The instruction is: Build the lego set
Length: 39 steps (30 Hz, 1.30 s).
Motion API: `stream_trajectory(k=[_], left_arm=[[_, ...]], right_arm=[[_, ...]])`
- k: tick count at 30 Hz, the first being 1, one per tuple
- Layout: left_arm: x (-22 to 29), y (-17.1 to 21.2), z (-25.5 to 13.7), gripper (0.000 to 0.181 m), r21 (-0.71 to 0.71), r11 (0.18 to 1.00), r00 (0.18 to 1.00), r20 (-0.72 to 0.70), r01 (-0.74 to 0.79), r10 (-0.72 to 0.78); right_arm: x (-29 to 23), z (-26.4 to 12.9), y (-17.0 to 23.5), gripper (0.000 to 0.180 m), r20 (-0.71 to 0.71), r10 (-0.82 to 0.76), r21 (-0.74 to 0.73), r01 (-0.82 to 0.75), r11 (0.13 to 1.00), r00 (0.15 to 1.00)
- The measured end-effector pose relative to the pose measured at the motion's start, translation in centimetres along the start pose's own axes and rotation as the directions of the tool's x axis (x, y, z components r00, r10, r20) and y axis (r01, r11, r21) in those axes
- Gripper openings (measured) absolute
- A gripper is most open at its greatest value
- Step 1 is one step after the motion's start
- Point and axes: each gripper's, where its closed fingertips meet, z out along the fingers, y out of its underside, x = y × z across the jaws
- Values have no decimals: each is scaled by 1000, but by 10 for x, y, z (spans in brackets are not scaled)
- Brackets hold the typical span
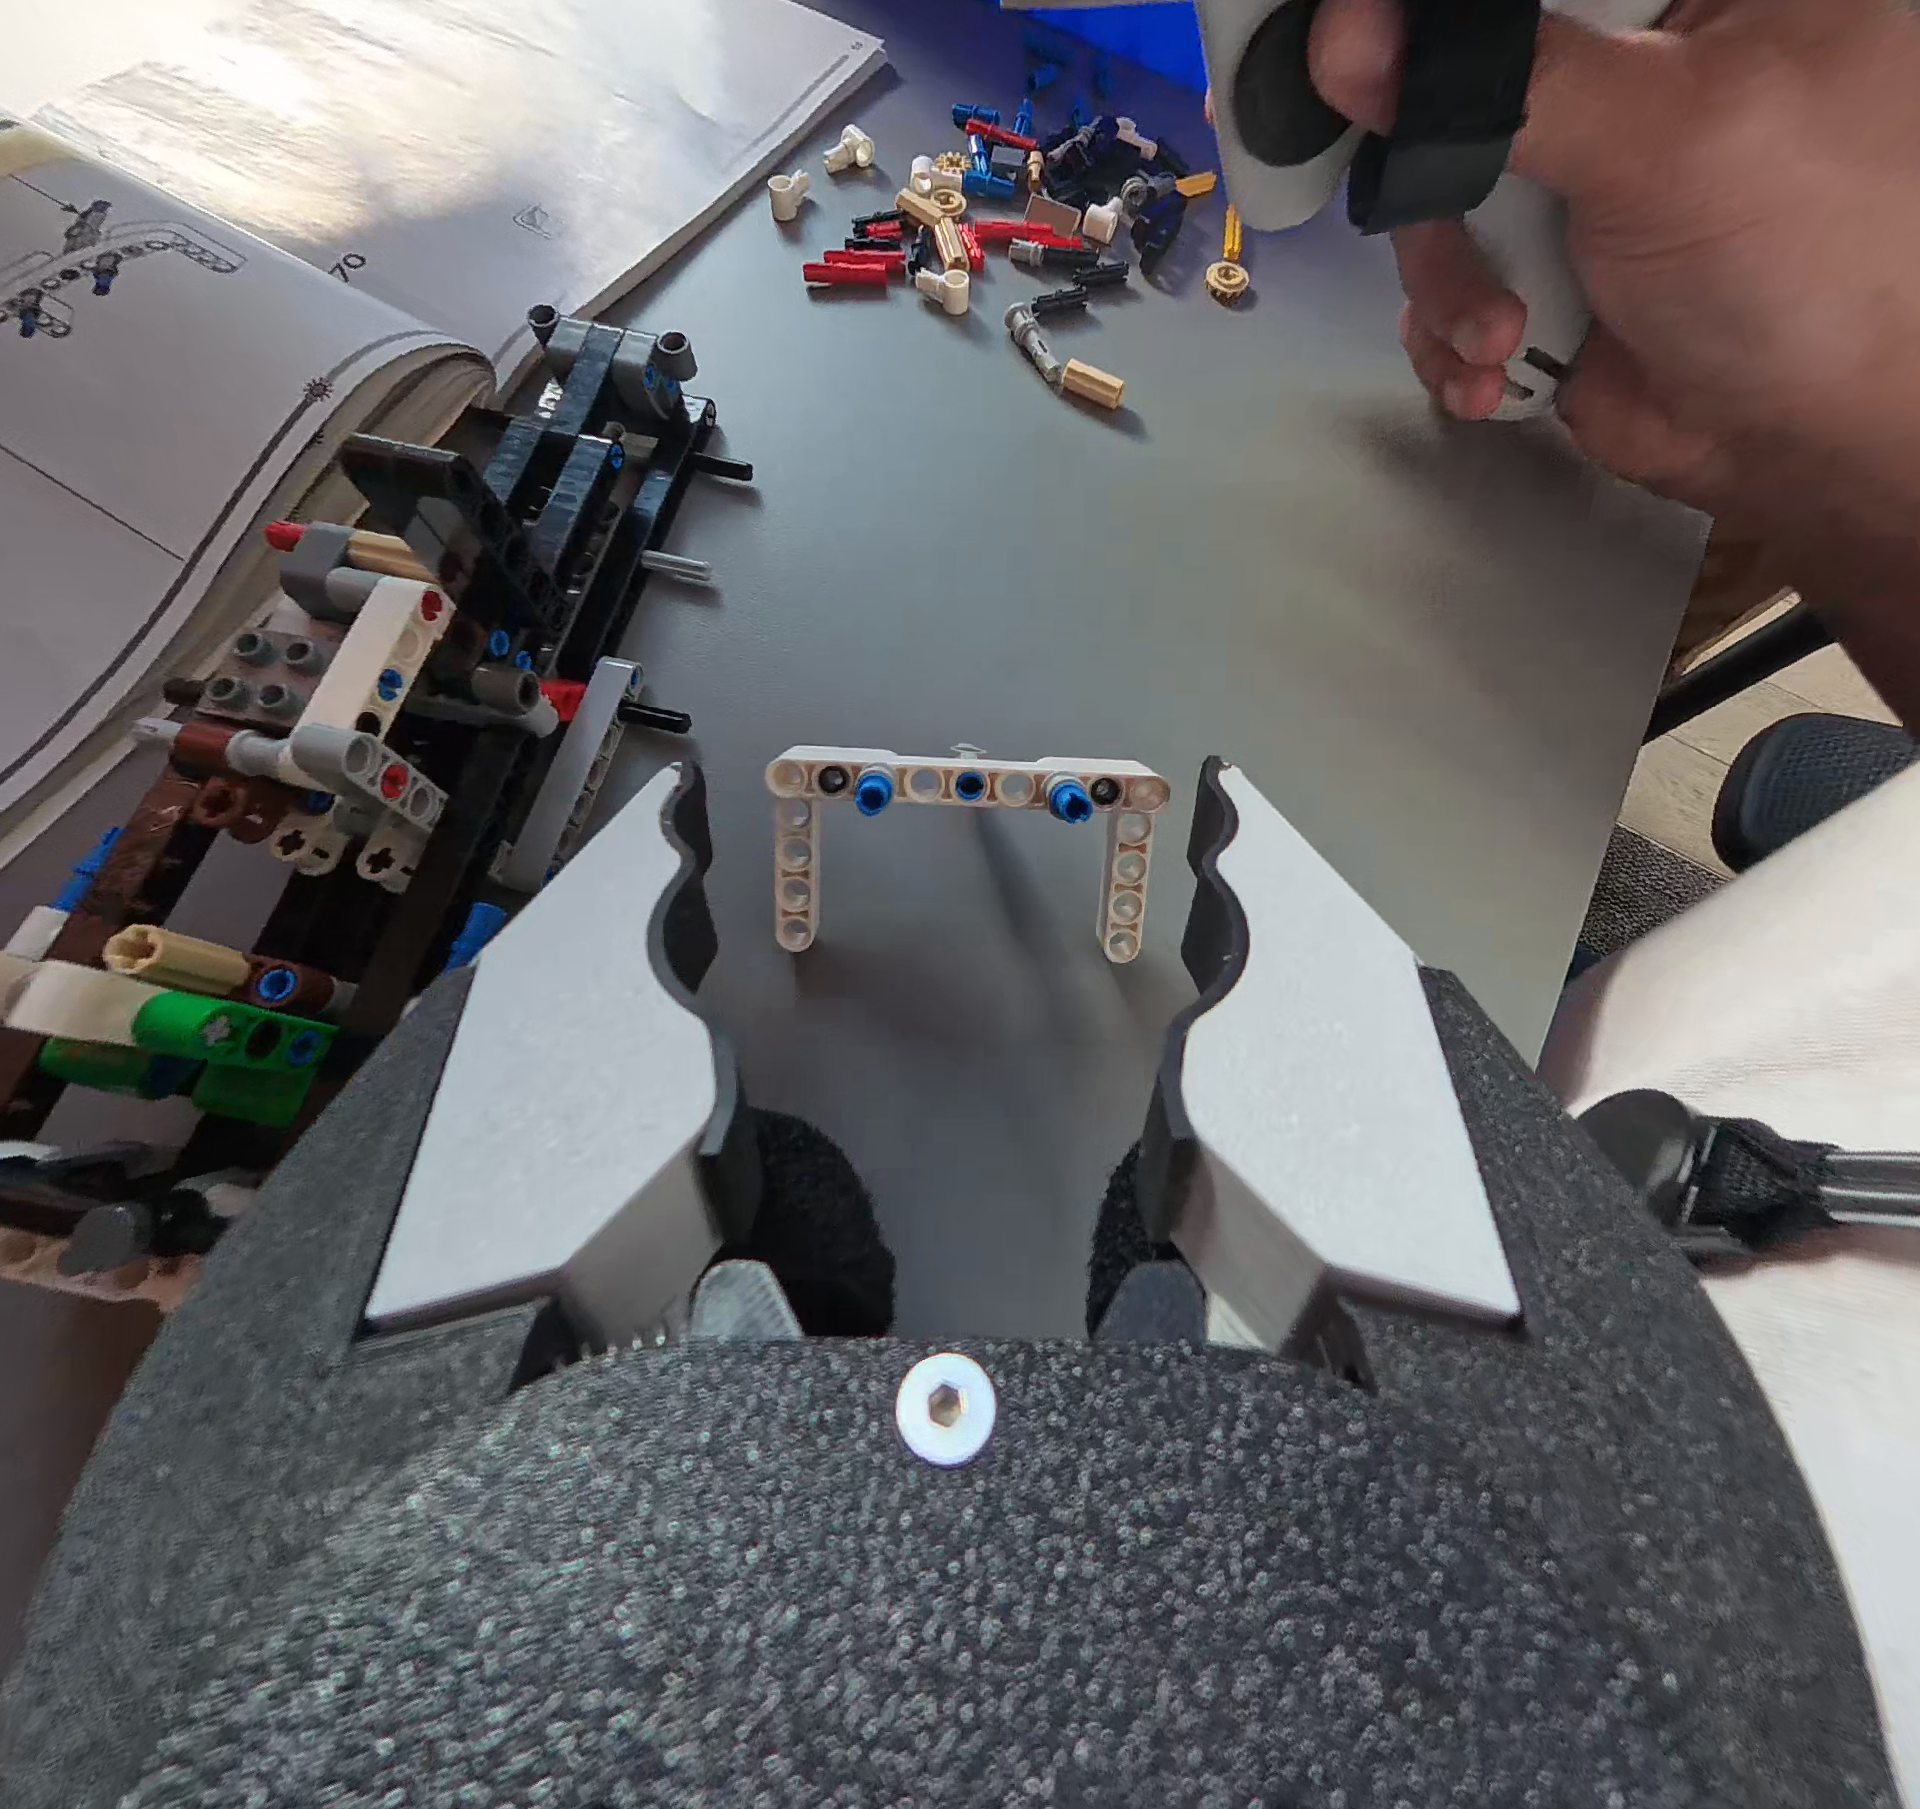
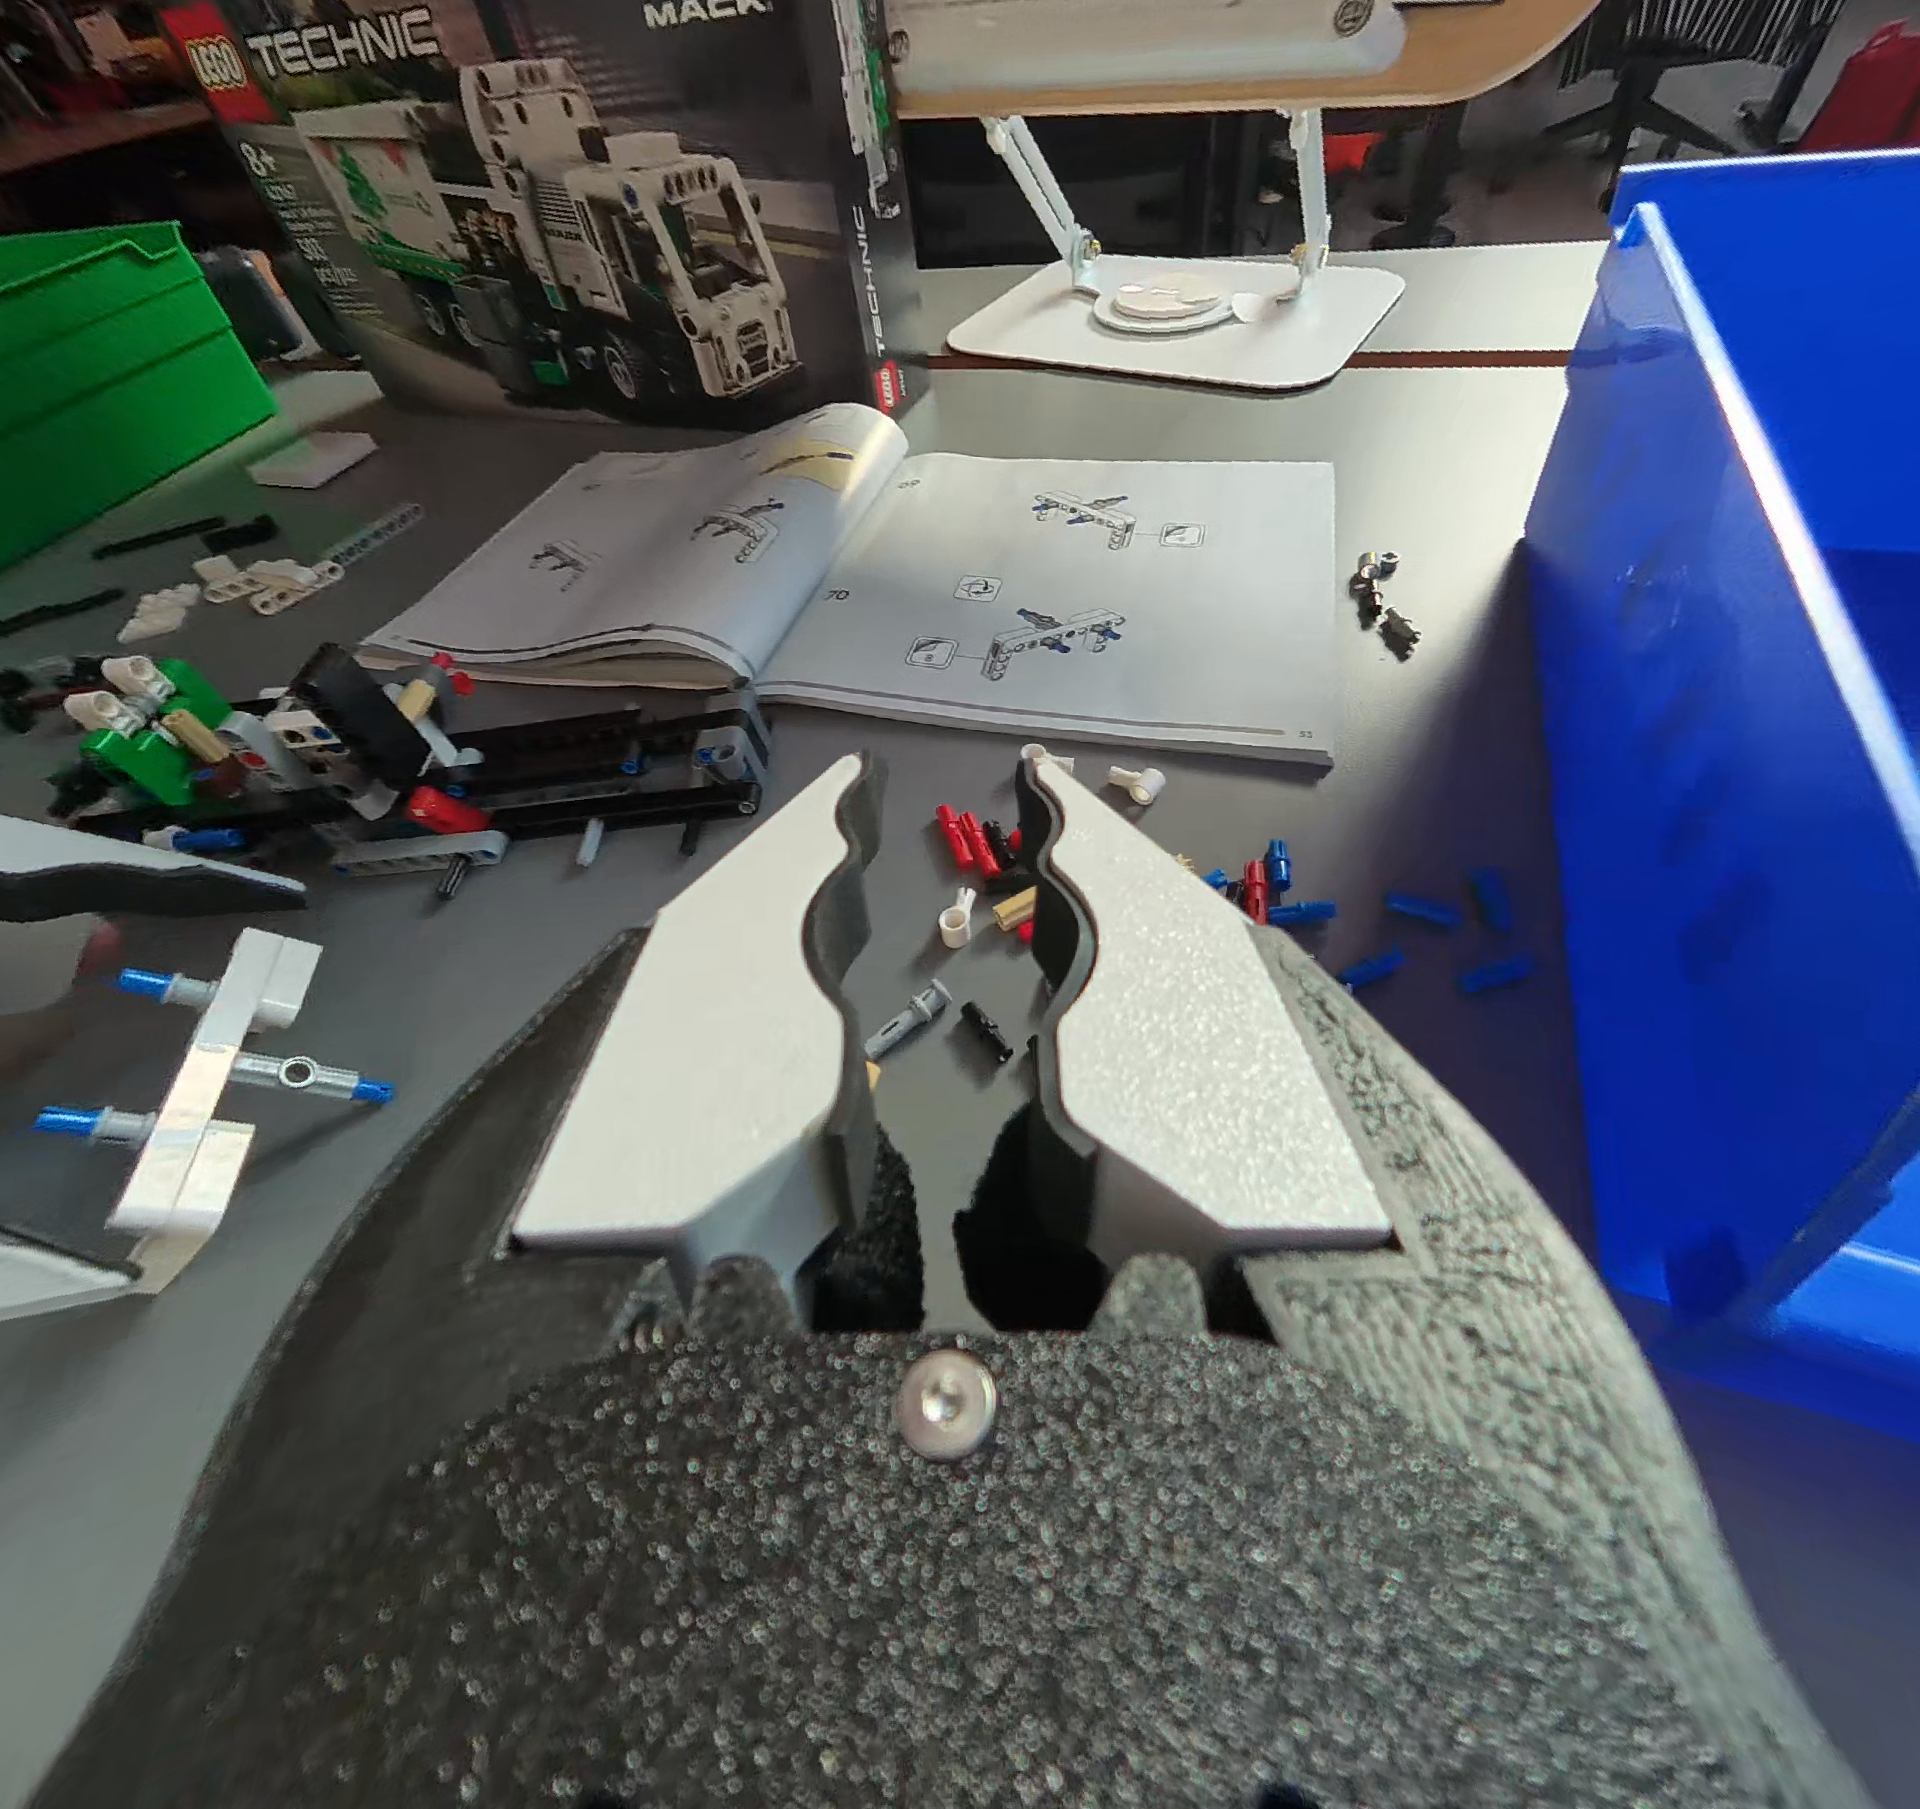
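A white U-shaped beam assembly (image 1: pixel 966 788) with blue and black pins stands on the grey table (image 1: pixel 1143 564), just beyond and between my left gripper's fingertips. My left gripper (image 1: pixel 951 780) is open wide and holds nothing. The assembly also shows in the right wrist view (image 2: pixel 208 1084), flanked by the left gripper's fingers (image 2: pixel 135 886). My right gripper (image 2: pixel 945 767) is open with a narrow gap and is empty, above a pile of loose pins and connectors (image 2: pixel 982 850). The partly built black, white and green model (image 1: pixel 416 720) lies left of the assembly.
An open instruction booklet (image 2: pixel 987 596) lies behind the model (image 2: pixel 416 772). The set's box (image 2: pixel 571 201) and a white stand (image 2: pixel 1174 315) are at the back. A blue bin (image 2: pixel 1766 720) is on the right, a green bin (image 2: pixel 104 357) far left. A hand (image 1: pixel 1662 253) holds the right gripper. My hands' fingertips stand some 20 cm from each other.
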Motion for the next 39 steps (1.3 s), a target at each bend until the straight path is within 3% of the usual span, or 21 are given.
stream_trajectory(k=[8,14,26,39], left_arm=[[-22,-20,-52,68,89,995,998,-40,54,-51],[-78,-9,-72,57,89,993,990,107,83,-93],[-72,-12,-67,52,79,997,989,148,-12,0],[-73,-5,-65,48,75,995,990,121,64,-73]], right_arm=[[0,2,9,25,-39,-62,-41,60,997,997],[-1,2,9,25,-21,-51,-40,50,998,998],[-4,5,14,25,-18,-78,-78,76,994,997],[-6,7,16,25,-13,-98,-98,97,990,995]])
